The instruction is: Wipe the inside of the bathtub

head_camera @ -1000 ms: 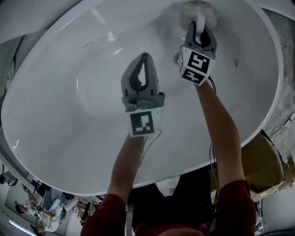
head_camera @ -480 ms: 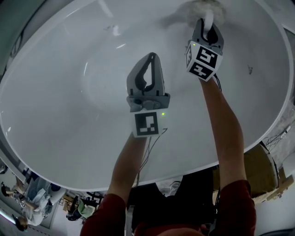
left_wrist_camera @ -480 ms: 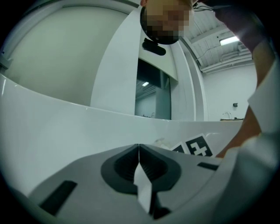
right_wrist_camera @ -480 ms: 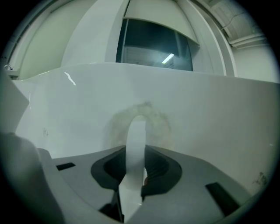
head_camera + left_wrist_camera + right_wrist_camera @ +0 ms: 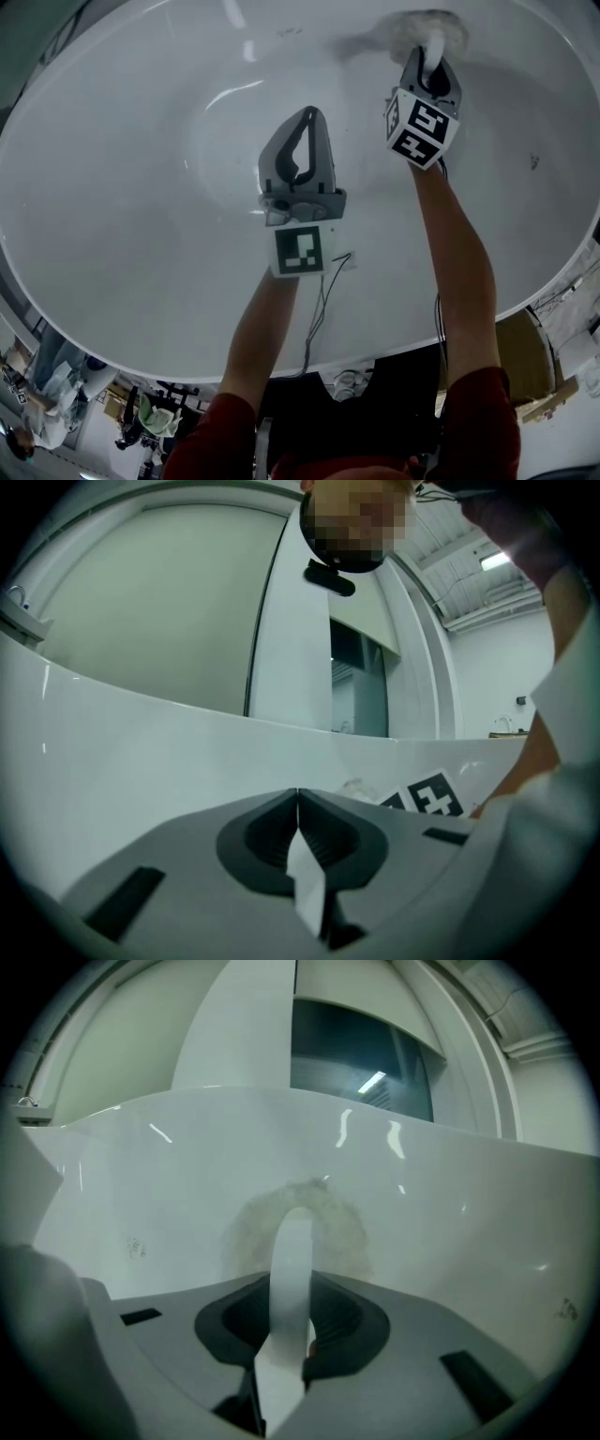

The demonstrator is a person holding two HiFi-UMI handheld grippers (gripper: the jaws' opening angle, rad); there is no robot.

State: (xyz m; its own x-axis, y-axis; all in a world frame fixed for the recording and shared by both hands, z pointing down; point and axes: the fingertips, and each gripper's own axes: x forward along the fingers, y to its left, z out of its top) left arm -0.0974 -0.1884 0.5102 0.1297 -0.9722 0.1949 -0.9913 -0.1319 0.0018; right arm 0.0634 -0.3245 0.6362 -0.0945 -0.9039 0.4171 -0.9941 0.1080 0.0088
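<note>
**Pad creeps along the far wall, most of the tub unwiped**

The right claw [image 5: 427, 58] is clamped on a white strap [image 5: 292, 1251] that loops up to a round fluffy pad [image 5: 428, 28]. The pad is pressed against the bathtub's [image 5: 112, 234] inner wall at about 1 o'clock in the head view.

Over the last second the pad has slid a little along that wall, away from the dark speck [image 5: 534, 161] at 3 o'clock. A faint hazy smear now trails from it toward 11 o'clock. This looks like a wiping stroke under way, covering only a short stretch of the far wall.

The left claw [image 5: 306, 117] hangs over the middle of the basin, just off centre. Its jaws are pressed together, with only a small white sliver showing low between them. It has kept its place beside the right arm and does no wiping.

The broad floor and the near wall from 6 to 9 o'clock have yet to be wiped, so the job seems at an early stage.
</note>
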